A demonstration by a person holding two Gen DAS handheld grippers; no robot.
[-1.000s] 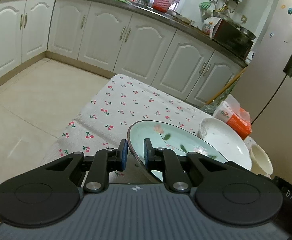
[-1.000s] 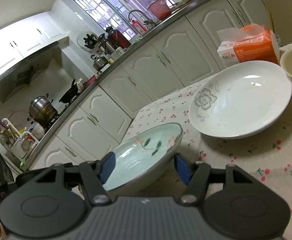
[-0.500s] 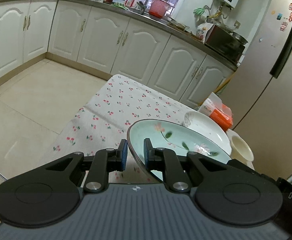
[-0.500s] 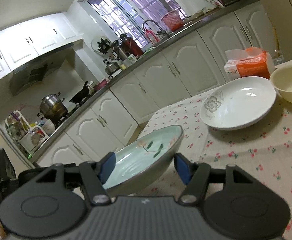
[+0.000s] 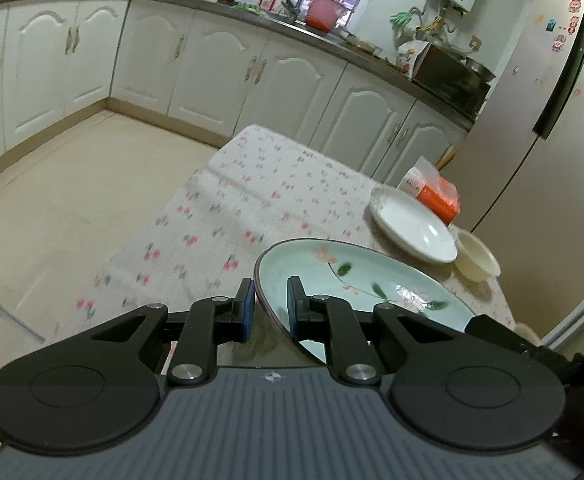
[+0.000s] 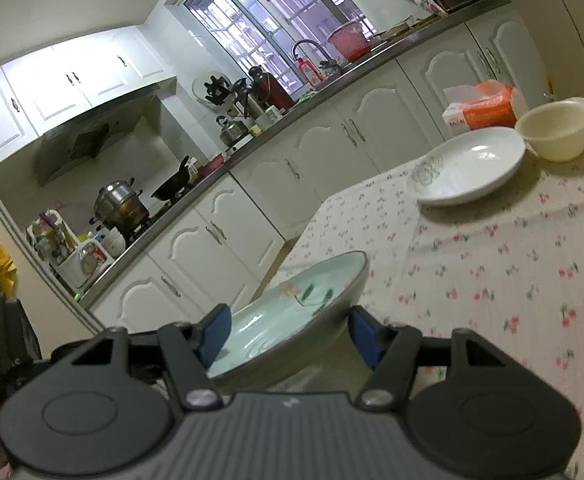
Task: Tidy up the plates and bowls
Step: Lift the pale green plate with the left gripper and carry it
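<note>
Left wrist view, green plate (image 5: 356, 280): pale green with a painted flower sprig and a dark rim, tilted, raised above the near part of the table.
Left gripper (image 5: 270, 304): its two blue-padded fingers are closed onto the plate's near rim, one pad under the rim and one inside the dish.
Right wrist view, green plate (image 6: 292, 312): seen from the other side, its edge sits between the right gripper's fingers.
Right gripper (image 6: 288, 332): fingers spread wide on either side of the plate; whether either pad touches it cannot be told.
White plate (image 5: 410, 228): shallow, with a grey flower print on its rim, resting flat on the table's far right part, well apart from the green plate.
Cream bowl (image 5: 476, 254): upright, just beside the white plate on the side nearer the fridge; in the right wrist view (image 6: 554, 130) it appears to touch the plate's rim.
Tissue pack (image 5: 432, 192): orange and white, behind the white plate at the table's far edge.
Tablecloth (image 5: 260, 200): white with small red cherry prints, covering the table.
Cabinets (image 5: 196, 68): white doors under a dark counter, running along the far wall.
Fridge (image 5: 548, 128): tall, pale, with stickers, to the right of the table.
Red basket (image 6: 348, 40): on the counter by the window and tap.
</note>
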